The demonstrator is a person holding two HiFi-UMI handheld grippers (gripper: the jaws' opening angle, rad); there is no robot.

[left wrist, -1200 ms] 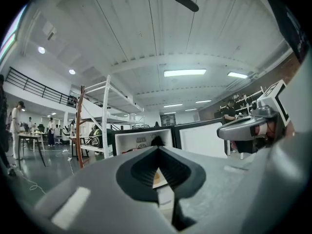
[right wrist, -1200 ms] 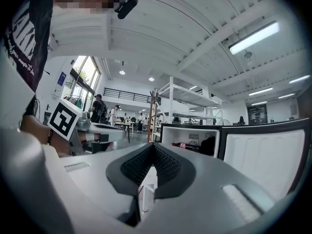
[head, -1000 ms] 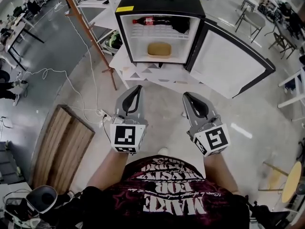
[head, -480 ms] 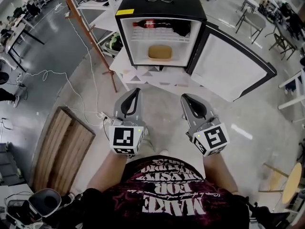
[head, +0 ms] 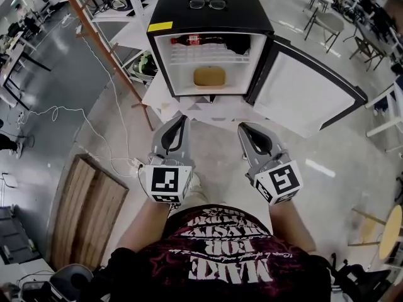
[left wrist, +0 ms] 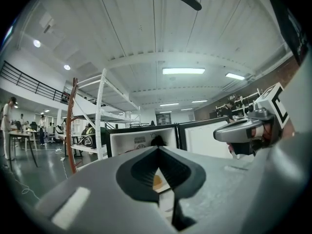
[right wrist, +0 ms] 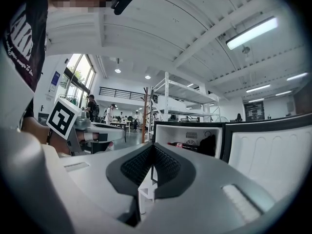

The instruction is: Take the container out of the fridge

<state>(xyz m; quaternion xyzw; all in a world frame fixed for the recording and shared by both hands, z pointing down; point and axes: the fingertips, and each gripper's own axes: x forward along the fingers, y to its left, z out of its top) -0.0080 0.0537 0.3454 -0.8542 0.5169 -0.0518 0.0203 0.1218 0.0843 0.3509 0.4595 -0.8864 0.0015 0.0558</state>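
Over the last second the person has stepped toward the small black fridge (head: pixel 242 19) with the white interior. In the head view it now sits larger and nearer. The tips of both tools have closed most of the bare floor that lay between them and the low white stand (head: pixel 165 96) under the cabinet. The left gripper (head: pixel 181 119) and the right gripper (head: pixel 244 128) have travelled forward side by side, level and parallel, with no change in their grip. Each pair of jaws is clenched together on nothing, the ribbed dark pads meeting in both gripper views. The tan, rounded-rectangular container (head: pixel 210 77) has not moved. It lies alone in the middle of the lower compartment, below the wire shelf that carries a red-labelled cola bottle (head: pixel 189 40) on its side (a pair of eyeglasses (head: pixel 208 4) also rests on the fridge's top, and has nothing to do with the job). The white-lined door (head: pixel 302 96) is swung wide to the right, so the opening is free. The approach looks nearly finished, but the reach has not begun: both tools are well short of the container and below the cabinet's mouth. My judgement is that at least one gripper must open and rise to shelf level before the container can be grasped.
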